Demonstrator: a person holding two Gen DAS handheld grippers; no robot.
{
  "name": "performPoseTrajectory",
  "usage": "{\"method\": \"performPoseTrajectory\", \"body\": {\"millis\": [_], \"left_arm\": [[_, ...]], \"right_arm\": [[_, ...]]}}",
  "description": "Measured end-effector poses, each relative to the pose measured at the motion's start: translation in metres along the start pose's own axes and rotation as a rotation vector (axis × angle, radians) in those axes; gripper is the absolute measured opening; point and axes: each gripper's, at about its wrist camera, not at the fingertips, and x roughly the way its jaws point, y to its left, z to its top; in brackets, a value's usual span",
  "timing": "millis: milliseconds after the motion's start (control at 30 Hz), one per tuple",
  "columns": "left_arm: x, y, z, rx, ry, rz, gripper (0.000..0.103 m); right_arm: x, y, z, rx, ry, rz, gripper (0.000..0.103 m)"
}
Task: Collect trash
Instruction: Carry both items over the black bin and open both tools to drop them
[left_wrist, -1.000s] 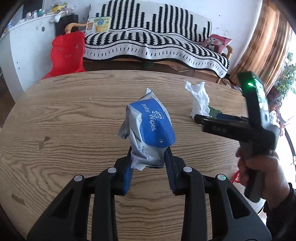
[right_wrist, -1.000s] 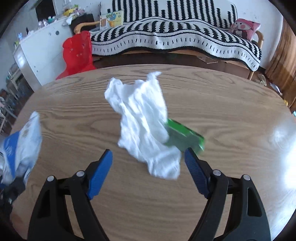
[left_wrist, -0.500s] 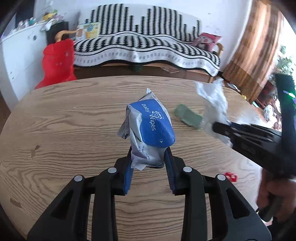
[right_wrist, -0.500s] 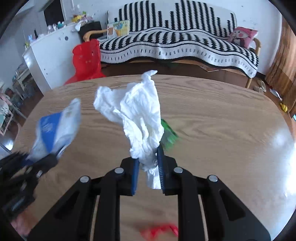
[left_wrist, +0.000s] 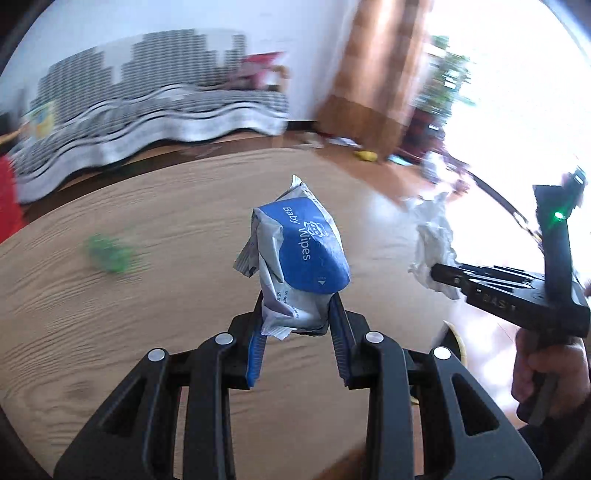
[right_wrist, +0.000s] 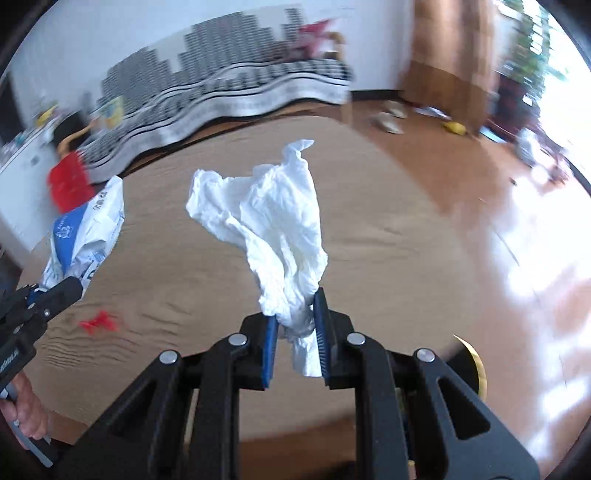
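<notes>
My left gripper (left_wrist: 297, 325) is shut on a crumpled blue and white baby wipes packet (left_wrist: 299, 254) and holds it above the wooden table (left_wrist: 129, 306). My right gripper (right_wrist: 295, 325) is shut on a crumpled white tissue (right_wrist: 273, 218), also held in the air. The tissue shows at the right of the left wrist view (left_wrist: 434, 236). The wipes packet shows at the left of the right wrist view (right_wrist: 85, 229). A green scrap (left_wrist: 110, 254) lies blurred on the table at the left. A small red scrap (right_wrist: 99, 321) lies on the table near its front edge.
A black round object with a yellow rim (right_wrist: 469, 365) sits low beyond the table's near right edge. A striped sofa (right_wrist: 229, 85) stands behind the table. A red chair (right_wrist: 68, 181) is at the far left. Bright floor lies to the right.
Both grippers have swung to the right with their loads, and the view is blurred. The green scrap now lies far left in the left wrist view.
</notes>
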Motion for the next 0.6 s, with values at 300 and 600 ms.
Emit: {"method": "performPoseTrajectory", "body": {"millis": [300,600], "left_arm": [[0.048,-0.144,-0.024,0.217,0.029,-0.207,0.031],[0.093,-0.187,-0.035,0.282,0.109,-0.257,0.031]], "right_arm": [[-0.004,-0.159,-0.064,0.194,0.147,-0.152,0.019],[0.026,-0.211,-0.107,0.256,0.339,-0.131,0.019]]}}
